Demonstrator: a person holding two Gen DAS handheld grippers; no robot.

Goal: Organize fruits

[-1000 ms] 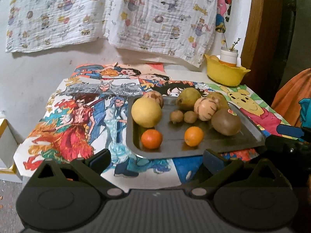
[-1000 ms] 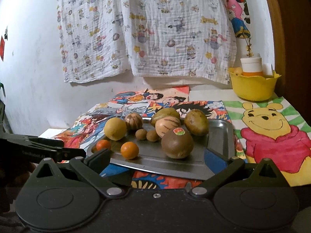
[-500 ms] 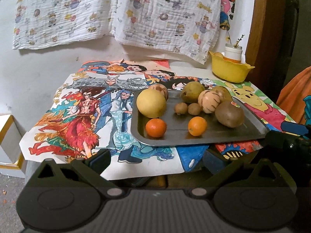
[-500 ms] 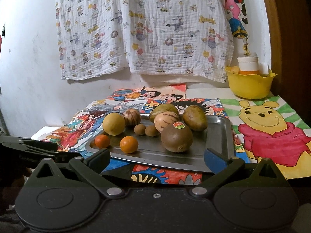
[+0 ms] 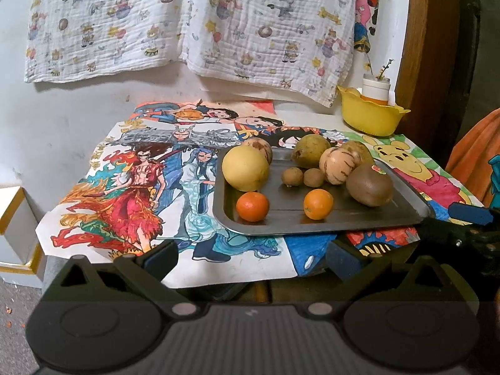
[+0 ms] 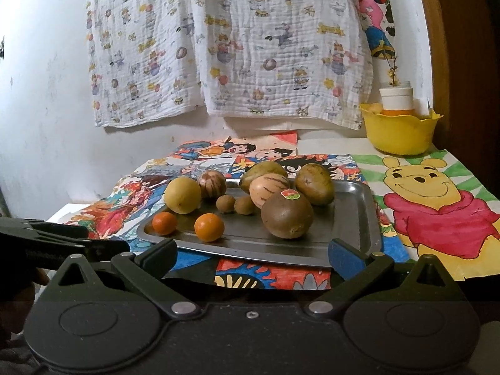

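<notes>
left gripper [image 5: 251, 256]: we see its fingers spread wide, nothing between them, held short of the worktop's near edge.
right gripper [image 6: 251, 254]: same, fingers apart and empty; tips overlap the tray's near rim in view, contact unclear.
tray [image 5: 406, 215]: metal, on the worktop [image 6: 331, 145] over cartoon drawings; its near right corner is cut off by the right gripper in the left view.
fruits: all on the tray. Yellow round fruit [image 5: 245, 168] at 9 o'clock, two oranges [image 5: 252, 206] [image 5: 318, 204] near front, kiwi [image 6: 287, 215] with sticker at 3 o'clock, two small brown fruits [image 6: 226, 203] mid-tray.
back row: striped and greenish fruits partly hidden behind each other; we can't identify them.
yellow bowl [image 6: 398, 136]: 1 o'clock, contents partly hidden.
</notes>
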